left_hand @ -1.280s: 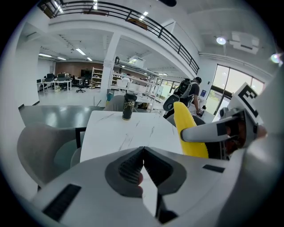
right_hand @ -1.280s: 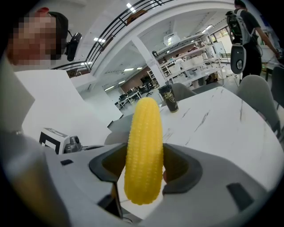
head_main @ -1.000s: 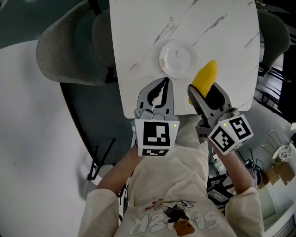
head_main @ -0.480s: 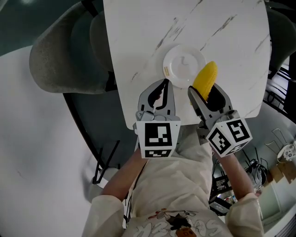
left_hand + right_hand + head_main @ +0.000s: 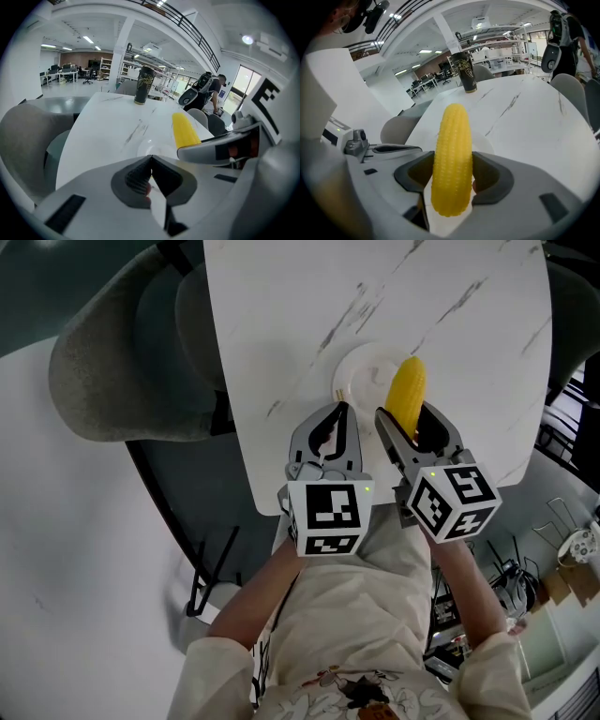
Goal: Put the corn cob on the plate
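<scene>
Your right gripper (image 5: 411, 427) pinches the corn cob (image 5: 406, 392) between its jaws, with the tip over the white plate (image 5: 361, 371) on the desk (image 5: 281, 315). Your left gripper (image 5: 338, 409) sits just beside, jaws pressed together.

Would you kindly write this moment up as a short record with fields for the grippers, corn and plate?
left gripper: shut, empty
right gripper: shut on the corn cob, which points forward
corn cob: yellow, held off the table, overlapping the plate's right part in the head view
plate: white, round, on the white table
task state: cob not yet set down
</scene>
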{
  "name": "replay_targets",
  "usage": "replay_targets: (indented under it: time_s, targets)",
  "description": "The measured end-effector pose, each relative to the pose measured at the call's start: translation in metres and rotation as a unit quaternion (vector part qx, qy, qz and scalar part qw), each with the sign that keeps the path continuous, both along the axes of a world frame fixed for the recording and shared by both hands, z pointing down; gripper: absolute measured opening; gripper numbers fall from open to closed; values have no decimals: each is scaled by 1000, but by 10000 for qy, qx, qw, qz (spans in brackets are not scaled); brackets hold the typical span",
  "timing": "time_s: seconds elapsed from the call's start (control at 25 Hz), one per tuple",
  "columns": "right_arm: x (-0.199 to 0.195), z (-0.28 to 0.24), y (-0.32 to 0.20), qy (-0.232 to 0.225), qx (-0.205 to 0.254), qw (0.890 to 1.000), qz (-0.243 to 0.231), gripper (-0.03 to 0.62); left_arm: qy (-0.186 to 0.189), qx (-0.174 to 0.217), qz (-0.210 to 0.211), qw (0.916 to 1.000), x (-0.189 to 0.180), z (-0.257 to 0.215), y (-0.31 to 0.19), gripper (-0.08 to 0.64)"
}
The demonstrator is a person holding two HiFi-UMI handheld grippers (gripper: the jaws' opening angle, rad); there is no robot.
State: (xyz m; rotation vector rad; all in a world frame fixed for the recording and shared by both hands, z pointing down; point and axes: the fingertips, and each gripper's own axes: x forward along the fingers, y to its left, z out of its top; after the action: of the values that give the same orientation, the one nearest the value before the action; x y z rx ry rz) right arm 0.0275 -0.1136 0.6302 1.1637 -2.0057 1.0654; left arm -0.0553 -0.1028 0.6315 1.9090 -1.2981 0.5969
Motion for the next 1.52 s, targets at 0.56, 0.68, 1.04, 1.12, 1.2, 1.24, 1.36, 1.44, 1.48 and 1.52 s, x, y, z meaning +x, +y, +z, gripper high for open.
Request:
replay_targets:
  time_s: [0.56,0.68,1.04,1.12,1.2,1.24,1.36,1.44,1.48,1.52]
  targets:
    - [0,30,-5,700,-251,9972,-115,245,-3,-104,9,9999,-1,15,-8,9]
    - [2,31,-5,780,-196,9967,-108,244,4,-117,14,9999,0,15,-6,9]
    - [5,27,-8,874,112,9960,-138,244,18,-91,-23,10000,-1,15,-4,9]
    - [3,21,-13,844,235,9960,-173,244,18,-74,-31,10000,-1,15,-3,9]
    - [0,16,-15,768,273,9966,-150,245,7,-64,-40,10000,-1,14,-2,9]
    - [-1,13,-16,741,292,9967,-130,244,1,-60,-42,10000,-1,13,-1,9]
    - [-1,5,-16,717,364,9967,-92,245,-15,-31,-27,10000,0,7,4,9]
    - [1,0,-13,715,375,9967,-67,245,-7,-8,-4,10000,2,3,7,9]
    - [2,-2,-12,727,387,9966,-58,244,6,4,1,10000,3,0,8,9]
    - [4,-5,-12,737,409,9964,-50,244,18,20,2,10000,3,-2,8,9]
